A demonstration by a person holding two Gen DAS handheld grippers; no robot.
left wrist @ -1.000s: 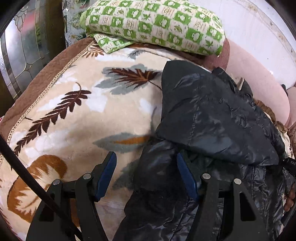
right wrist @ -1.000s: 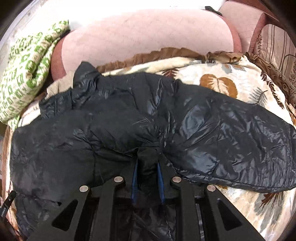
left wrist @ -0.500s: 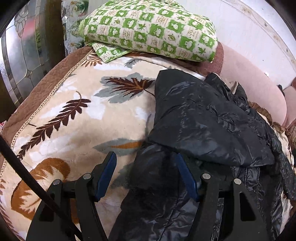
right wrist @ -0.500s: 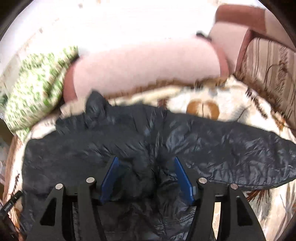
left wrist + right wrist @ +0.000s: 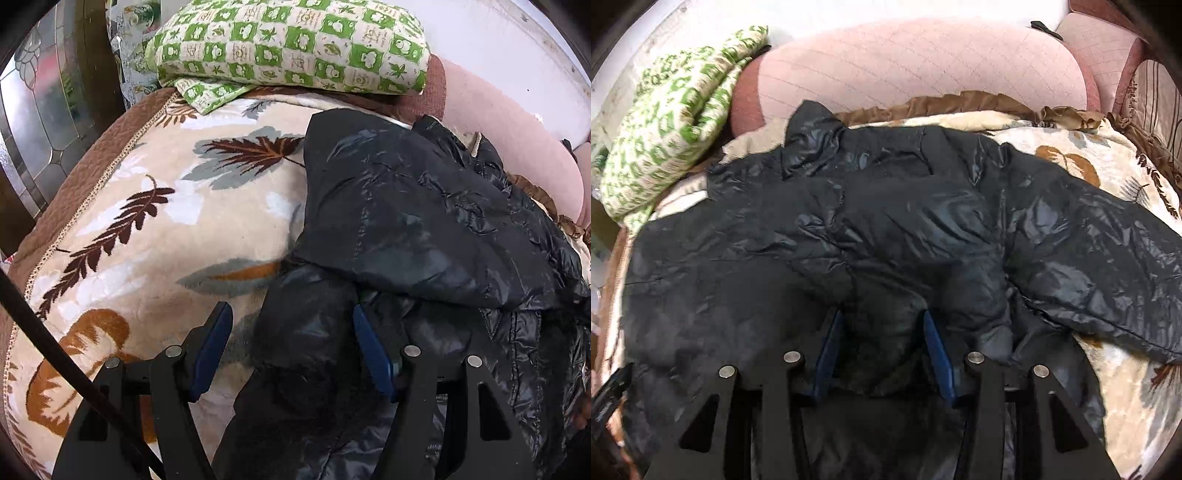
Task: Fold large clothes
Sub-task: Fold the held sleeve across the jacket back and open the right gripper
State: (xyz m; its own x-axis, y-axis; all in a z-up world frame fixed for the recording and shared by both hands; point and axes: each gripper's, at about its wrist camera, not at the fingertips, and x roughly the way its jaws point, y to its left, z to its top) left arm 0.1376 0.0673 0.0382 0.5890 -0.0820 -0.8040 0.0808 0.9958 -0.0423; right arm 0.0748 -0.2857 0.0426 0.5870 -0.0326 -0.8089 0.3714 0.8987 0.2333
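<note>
Both grippers, left and right, are spread over the jacket; slick fabric may slip, undoing the fold.

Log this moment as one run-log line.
left gripper: open, straddling jacket edge | right gripper: open over jacket | blanket beneath

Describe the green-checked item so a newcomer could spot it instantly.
Start at the leaf-print blanket covering the bed. At its far end, beside the pink headboard cushion, lies a folded green-and-white checked quilt. Nothing else there is green; the black jacket is shiny.
</note>
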